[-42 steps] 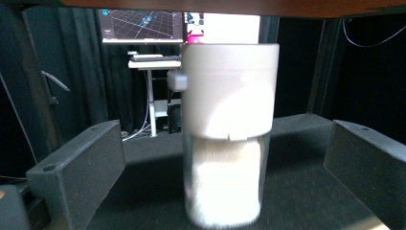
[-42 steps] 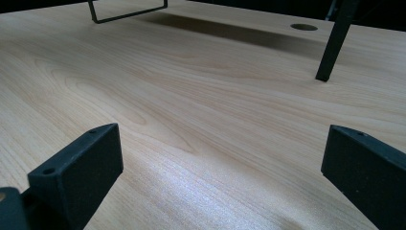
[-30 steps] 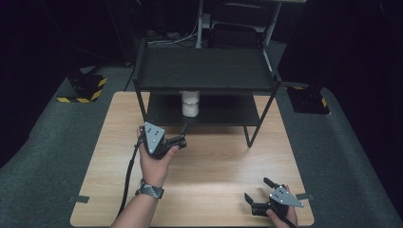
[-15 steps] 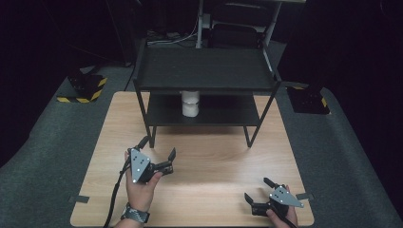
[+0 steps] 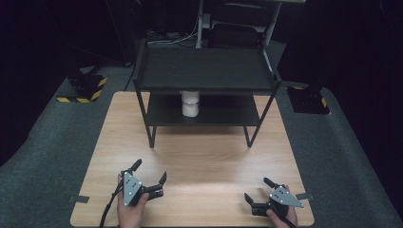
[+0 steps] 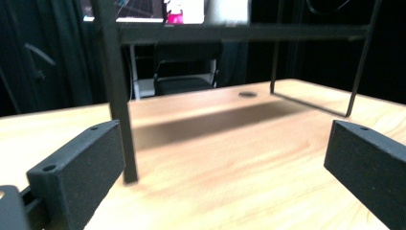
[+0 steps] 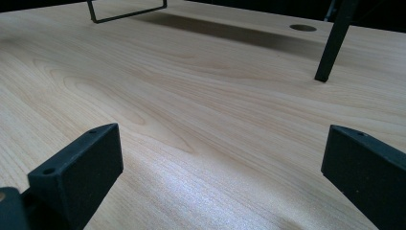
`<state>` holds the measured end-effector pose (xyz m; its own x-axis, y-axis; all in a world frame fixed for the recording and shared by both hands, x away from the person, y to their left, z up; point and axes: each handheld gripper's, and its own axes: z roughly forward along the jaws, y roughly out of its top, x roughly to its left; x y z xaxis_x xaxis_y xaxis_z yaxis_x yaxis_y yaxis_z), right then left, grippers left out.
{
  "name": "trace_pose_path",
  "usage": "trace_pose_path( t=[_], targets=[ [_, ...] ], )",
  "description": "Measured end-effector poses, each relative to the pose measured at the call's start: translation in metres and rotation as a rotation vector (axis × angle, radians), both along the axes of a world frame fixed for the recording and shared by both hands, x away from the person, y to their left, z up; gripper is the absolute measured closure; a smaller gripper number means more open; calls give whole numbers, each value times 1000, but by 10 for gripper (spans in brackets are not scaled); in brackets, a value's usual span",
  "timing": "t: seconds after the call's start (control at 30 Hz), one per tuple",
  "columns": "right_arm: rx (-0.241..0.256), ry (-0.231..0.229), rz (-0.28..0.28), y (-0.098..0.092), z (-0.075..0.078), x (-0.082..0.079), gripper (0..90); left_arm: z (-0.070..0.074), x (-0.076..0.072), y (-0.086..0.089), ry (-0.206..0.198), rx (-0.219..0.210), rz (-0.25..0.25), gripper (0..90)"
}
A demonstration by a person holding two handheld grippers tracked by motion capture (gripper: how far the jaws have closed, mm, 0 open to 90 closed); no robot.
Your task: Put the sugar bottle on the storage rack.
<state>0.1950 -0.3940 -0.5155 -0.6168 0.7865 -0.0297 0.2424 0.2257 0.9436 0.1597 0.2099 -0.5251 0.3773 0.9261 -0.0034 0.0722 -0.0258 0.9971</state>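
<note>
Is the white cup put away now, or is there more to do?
Looks done: the white cup stands on the black rack's lower shelf. In hand: nothing; the left gripper and right gripper are open, near the table's front edge. Nothing obvious left.

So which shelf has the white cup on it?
The lower shelf holds the white cup; the top shelf above it is bare.

I've drawn the left hand-held gripper (image 5: 149,176) back from the shelf (image 5: 204,111) toward the counter's (image 5: 209,156) near edge, its jaws now spread wide.
</note>
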Motion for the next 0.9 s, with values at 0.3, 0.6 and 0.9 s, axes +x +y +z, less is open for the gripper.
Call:
trace_pose_path(
  t=[0.3,0.6,0.9],
  targets=[
    [4,0,0,0,0,0,0,-5,-8,5,79,56,19,5],
    [4,-1,1,-1,-1,0,0,1,-4,5,189,104,21,5],
    [2,-1,-1,0,0,0,0,11,5,6,255,157,-24,5]
  ],
)
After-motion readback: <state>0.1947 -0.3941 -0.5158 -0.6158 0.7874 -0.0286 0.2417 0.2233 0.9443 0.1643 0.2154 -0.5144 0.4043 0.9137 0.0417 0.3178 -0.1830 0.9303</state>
